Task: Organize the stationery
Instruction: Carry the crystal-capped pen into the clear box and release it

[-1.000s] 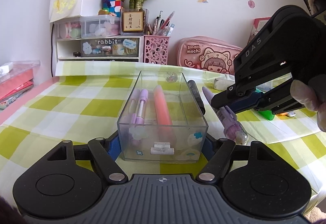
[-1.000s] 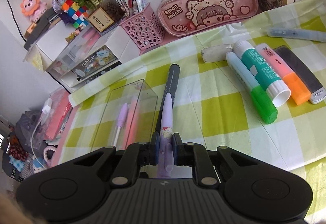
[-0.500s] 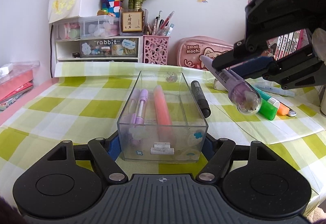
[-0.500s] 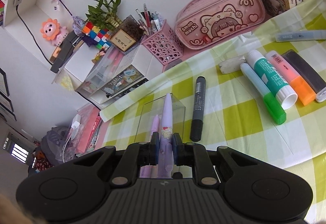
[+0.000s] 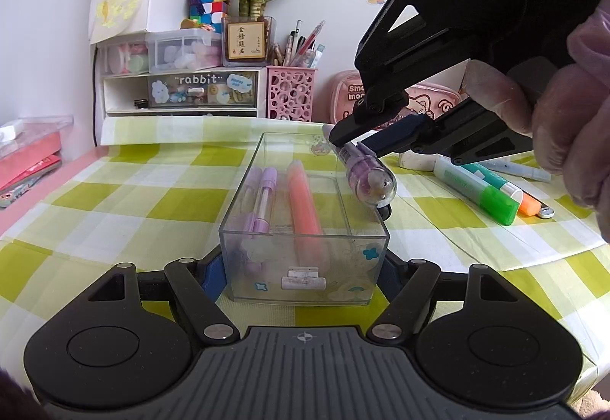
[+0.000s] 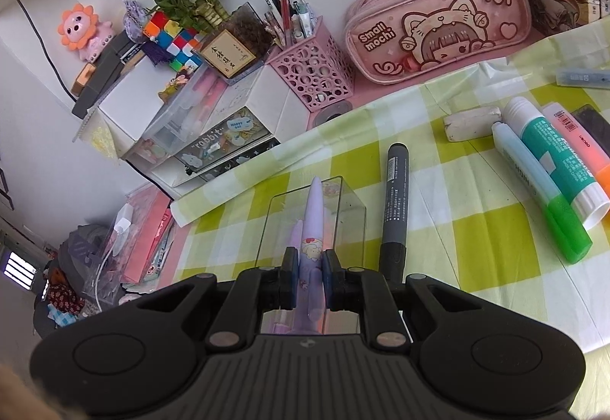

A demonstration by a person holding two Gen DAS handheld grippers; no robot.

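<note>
A clear plastic box (image 5: 305, 267) stands on the green checked cloth, clamped at its near end by my left gripper (image 5: 301, 271). Inside lie a purple pen (image 5: 263, 198) and an orange highlighter (image 5: 303, 202). My right gripper (image 6: 308, 279) is shut on a purple cartoon pen (image 6: 312, 229) and holds it above the right side of the clear box (image 6: 343, 214), tip pointing away. In the left wrist view that pen (image 5: 366, 176) hangs over the box's right wall.
A black marker (image 6: 394, 198) lies just right of the box. Further right lie a green-capped marker (image 6: 541, 191), a glue stick (image 6: 560, 160), an orange highlighter (image 6: 583, 145) and a white eraser (image 6: 471, 122). A pink pencil case (image 6: 438, 27), pen cup (image 6: 316, 73) and drawer unit (image 5: 183, 92) line the back.
My right gripper has carried the purple pen leftward and lower, from above the loose markers to over the box's right side. The left gripper and box have stayed put.
</note>
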